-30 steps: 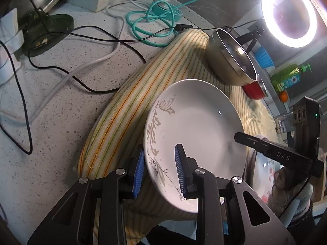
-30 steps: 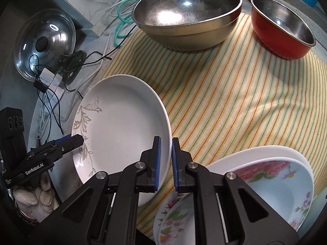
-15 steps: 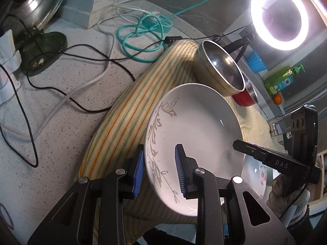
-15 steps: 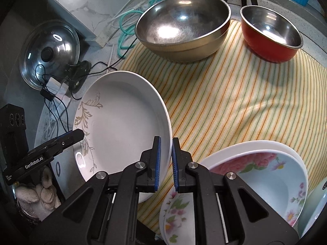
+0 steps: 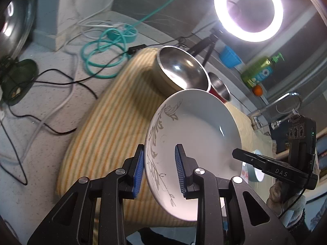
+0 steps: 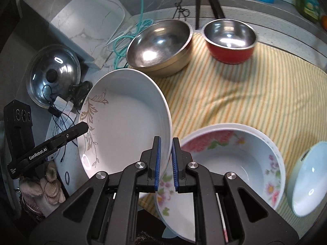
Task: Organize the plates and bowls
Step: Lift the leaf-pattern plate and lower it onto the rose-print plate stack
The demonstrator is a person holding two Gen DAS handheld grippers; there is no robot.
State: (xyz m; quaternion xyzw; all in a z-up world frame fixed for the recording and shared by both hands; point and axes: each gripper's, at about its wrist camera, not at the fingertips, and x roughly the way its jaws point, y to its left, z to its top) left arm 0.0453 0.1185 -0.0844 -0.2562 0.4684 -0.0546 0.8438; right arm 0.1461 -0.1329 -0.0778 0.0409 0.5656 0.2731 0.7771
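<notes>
white plate (image 5: 196, 134) showing a deep well, glossy glaze, and a grey-brown leafy vine running down one side of the rim; it is sitting tilted in the air above the striped cloth (image 5: 114, 126), clear of the surface. left gripper (image 5: 159, 169) is clamping the vine side of the rim, one blue pad behind the plate and one inside the well. right gripper (image 6: 165, 159) is pinching the opposite rim edge, jaws almost together with only the thin lip between the pads. a gloved hand (image 6: 40, 181) is showing beneath the left tool in the right wrist view. beyond the plate, on the far end of the cloth, a large steel bowl (image 6: 161, 47) is standing upright just beside a smaller red bowl (image 6: 230, 40) with a steel lining; both are holding nothing but reflections. nearer the right gripper, a floral bowl (image 6: 235, 159) with pink blossoms inside is nesting in a wider white dish whose rim is peeking out behind it; its well is bare. a floral plate (image 6: 173, 204) is lying partly under that stack, and a pale blue bowl (image 6: 306, 179) is standing at the right edge, tilted. off the cloth, a glass pot lid (image 6: 53, 75) is leaning by tangled cables on the speckled counter (image 5: 40, 122).
</notes>
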